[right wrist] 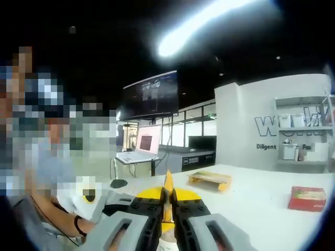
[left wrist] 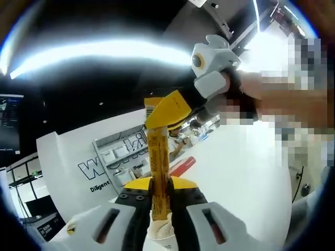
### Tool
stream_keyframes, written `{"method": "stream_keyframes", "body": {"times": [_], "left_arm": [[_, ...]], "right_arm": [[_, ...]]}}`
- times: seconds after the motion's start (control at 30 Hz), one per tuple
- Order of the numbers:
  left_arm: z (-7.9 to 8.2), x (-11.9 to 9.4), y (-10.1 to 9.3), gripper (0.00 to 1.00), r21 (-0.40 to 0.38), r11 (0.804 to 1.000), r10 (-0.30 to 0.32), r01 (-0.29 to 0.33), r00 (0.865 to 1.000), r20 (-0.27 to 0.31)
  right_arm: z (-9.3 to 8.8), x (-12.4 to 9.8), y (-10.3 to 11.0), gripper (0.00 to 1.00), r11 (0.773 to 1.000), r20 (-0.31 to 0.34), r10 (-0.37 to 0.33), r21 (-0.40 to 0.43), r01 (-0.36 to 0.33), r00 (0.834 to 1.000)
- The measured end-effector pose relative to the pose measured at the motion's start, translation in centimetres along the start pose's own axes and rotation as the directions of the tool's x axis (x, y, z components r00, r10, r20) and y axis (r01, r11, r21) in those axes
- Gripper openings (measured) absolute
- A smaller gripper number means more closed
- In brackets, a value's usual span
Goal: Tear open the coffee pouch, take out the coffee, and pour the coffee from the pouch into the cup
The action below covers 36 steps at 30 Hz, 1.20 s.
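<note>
A red box (right wrist: 306, 198), yellow tray (right wrist: 210, 180) and laptop (right wrist: 139, 148) rest on tables.

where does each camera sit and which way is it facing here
Left gripper view: rides on the left gripper, looking up along the upright pouch clamped in its jaws; the right gripper pinches the pouch top, hand behind it.
Right gripper view: rides on the right gripper, facing across the white table to a laptop; its jaws grip the pouch's edge.
Shared: the pouch, the lettered wall.
</note>
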<state>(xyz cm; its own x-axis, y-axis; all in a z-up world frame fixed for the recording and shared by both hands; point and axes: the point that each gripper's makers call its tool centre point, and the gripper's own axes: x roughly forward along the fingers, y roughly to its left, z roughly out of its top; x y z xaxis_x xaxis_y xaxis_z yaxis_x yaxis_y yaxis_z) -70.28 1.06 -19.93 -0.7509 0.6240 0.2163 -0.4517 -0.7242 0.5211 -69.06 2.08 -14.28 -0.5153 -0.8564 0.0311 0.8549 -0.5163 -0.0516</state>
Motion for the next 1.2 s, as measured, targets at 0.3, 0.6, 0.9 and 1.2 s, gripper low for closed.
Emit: {"method": "stream_keyframes", "body": {"times": [0.3,0.6,0.9,1.2], "left_arm": [[-0.1,0.2,-0.6,0.28,-0.041,0.993,-0.115,0.114,0.993,-0.005],[0.4,0.6,-0.2,0.26,-0.243,0.934,-0.257,0.263,0.965,0.058],[0.6,0.8,0.3,0.25,-0.380,0.728,-0.546,0.571,0.818,0.181],[0.4,1.5,-0.2,0.15,-0.369,0.635,-0.646,0.679,0.728,0.228]], "right_arm": [[0.8,-0.4,-1.5,0.07,0.995,0.053,0.053,0.077,-0.057,0.997],[-0.1,0.1,-1.5,0.07,0.995,0.057,0.074,0.064,-0.077,0.996],[0.7,0.0,-1.4,0.06,0.988,0.077,0.156,-0.005,-0.157,0.985],[0.8,0.6,-1.2,0.06,0.976,0.077,0.214,-0.042,-0.211,0.974]]}}
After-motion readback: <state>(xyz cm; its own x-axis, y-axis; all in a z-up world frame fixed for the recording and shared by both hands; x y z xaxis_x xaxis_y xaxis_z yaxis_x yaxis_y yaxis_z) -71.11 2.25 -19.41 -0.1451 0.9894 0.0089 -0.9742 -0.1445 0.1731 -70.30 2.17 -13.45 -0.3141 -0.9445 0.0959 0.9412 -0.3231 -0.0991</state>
